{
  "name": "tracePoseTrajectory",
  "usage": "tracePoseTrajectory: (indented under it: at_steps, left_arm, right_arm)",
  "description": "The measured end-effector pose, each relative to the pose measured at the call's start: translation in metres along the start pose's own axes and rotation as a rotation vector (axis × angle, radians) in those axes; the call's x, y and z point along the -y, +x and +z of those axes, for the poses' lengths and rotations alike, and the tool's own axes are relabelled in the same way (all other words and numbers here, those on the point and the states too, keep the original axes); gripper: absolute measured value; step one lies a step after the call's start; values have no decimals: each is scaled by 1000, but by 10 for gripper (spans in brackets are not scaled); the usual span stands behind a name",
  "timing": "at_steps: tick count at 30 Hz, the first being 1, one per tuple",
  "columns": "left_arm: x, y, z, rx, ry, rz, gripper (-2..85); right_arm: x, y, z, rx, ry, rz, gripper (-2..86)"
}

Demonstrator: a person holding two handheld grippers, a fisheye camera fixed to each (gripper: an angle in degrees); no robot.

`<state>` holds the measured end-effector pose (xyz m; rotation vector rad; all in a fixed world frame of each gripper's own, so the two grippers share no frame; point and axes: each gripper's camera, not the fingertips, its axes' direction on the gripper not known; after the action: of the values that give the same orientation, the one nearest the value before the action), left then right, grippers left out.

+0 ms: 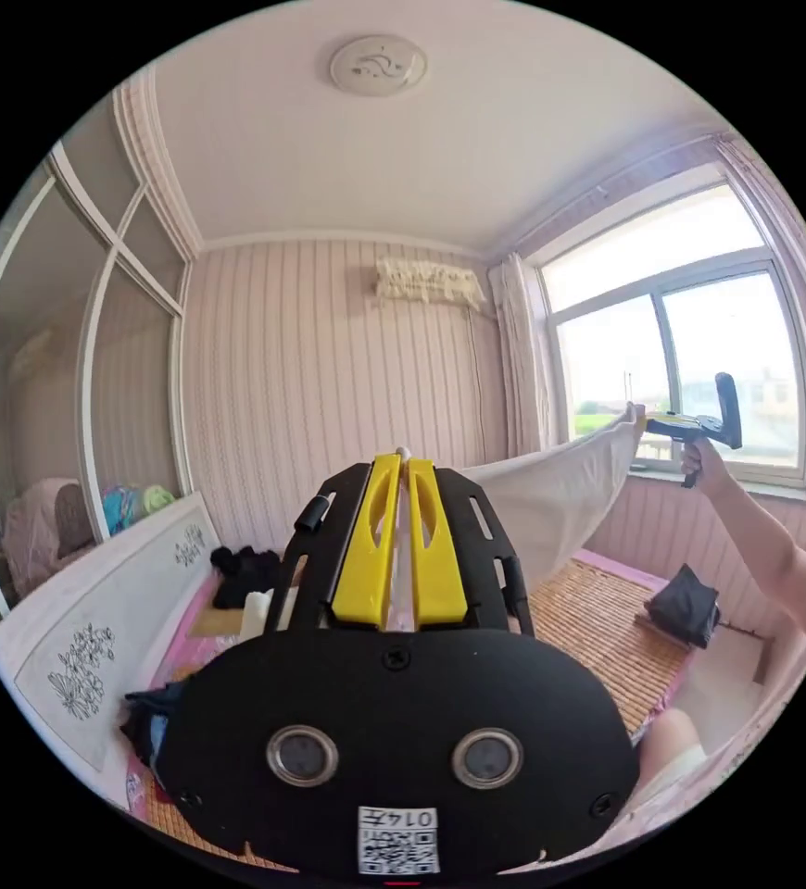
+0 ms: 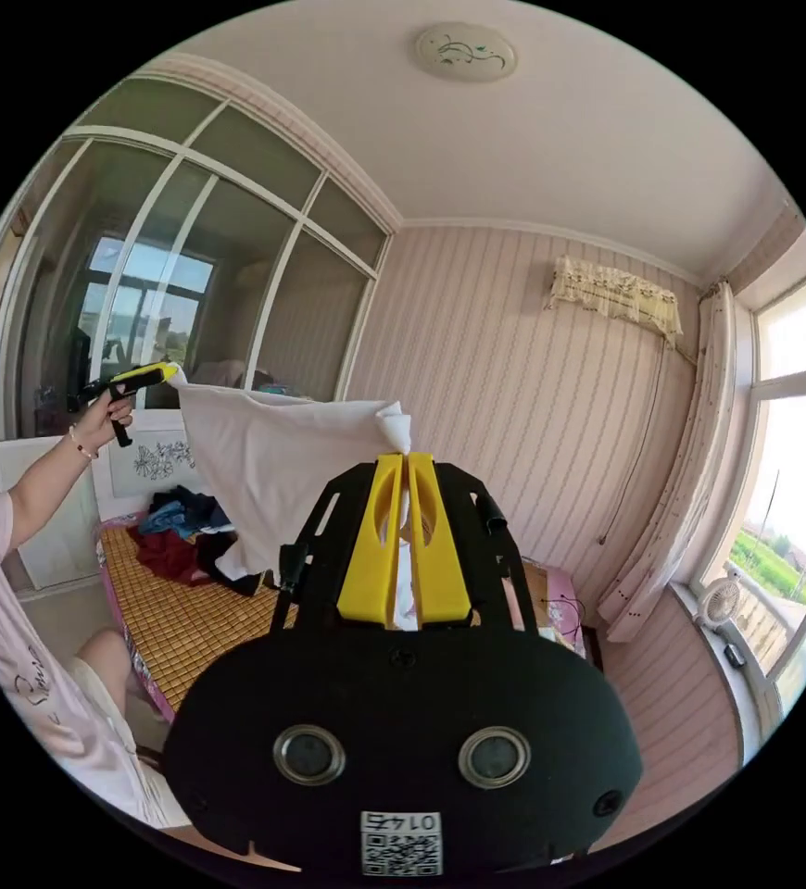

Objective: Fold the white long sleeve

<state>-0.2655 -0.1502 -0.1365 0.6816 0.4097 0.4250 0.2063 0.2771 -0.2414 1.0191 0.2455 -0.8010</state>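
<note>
Above the woven straw mat on the bed [image 2: 176,620], both tools are clamping the thin white cotton long sleeve [image 2: 269,454], stretching it in midair. Left tool [image 1: 401,482] and right tool [image 2: 400,477] are each pinching a bunched corner; it is looking light, limp and easy to re-grip along the edges.

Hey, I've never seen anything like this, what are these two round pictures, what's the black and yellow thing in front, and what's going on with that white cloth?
Each round picture comes from a fisheye camera riding on a hand-held gripper, a two-jaw yellow and black tool. A person holds one in each hand.

In the left gripper view, the left hand-held gripper is up close, its jaws closed on white cloth. Across the room, the person's hand holds the right hand-held gripper by the window.

The right gripper view is the reverse: its own jaws pinch the cloth up close.

The cloth is the white long sleeve, stretched in the air between the two grippers, above a bed with a woven mat. On the mat lie a folded dark garment and a pile of dark clothes near the headboard.
</note>
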Motion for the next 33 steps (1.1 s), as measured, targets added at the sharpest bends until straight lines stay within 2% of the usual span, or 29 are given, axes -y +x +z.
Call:
tracePoseTrajectory:
  at_steps: [2, 4, 7, 10, 13, 16, 23, 30, 33]
  left_arm:
    - [-79, 2, 43, -17, -164, -26, -6]
    - [-193, 9, 101, -66, -390, -95, -6]
    - [-320, 23, 155, -119, -576, -188, -5]
    - [-403, 33, 188, -161, -720, -289, -5]
    - [-448, 52, 211, -171, -869, -222, -4]
    - [-478, 67, 227, -213, -974, -165, -4]
    - [-508, 71, 245, -295, -1023, -166, -4]
    - [-535, 75, 272, -308, -1061, -129, -4]
    - [-544, 75, 282, -293, -1089, -129, -4]
  right_arm:
    - [-63, -3, 50, 47, -142, 33, -5]
    - [-157, -12, 119, 127, -358, 88, -5]
    - [-270, -21, 195, 172, -596, 222, -5]
    - [-350, -24, 250, 191, -834, 414, -7]
    - [-395, -26, 276, 249, -943, 504, -8]
    - [-419, -26, 291, 288, -1038, 484, -7]
    - [-443, -2, 300, 283, -1130, 492, -3]
    - [-445, 38, 345, 324, -1031, 797, 34]
    - [-458, 37, 385, 309, -1214, 854, 96]
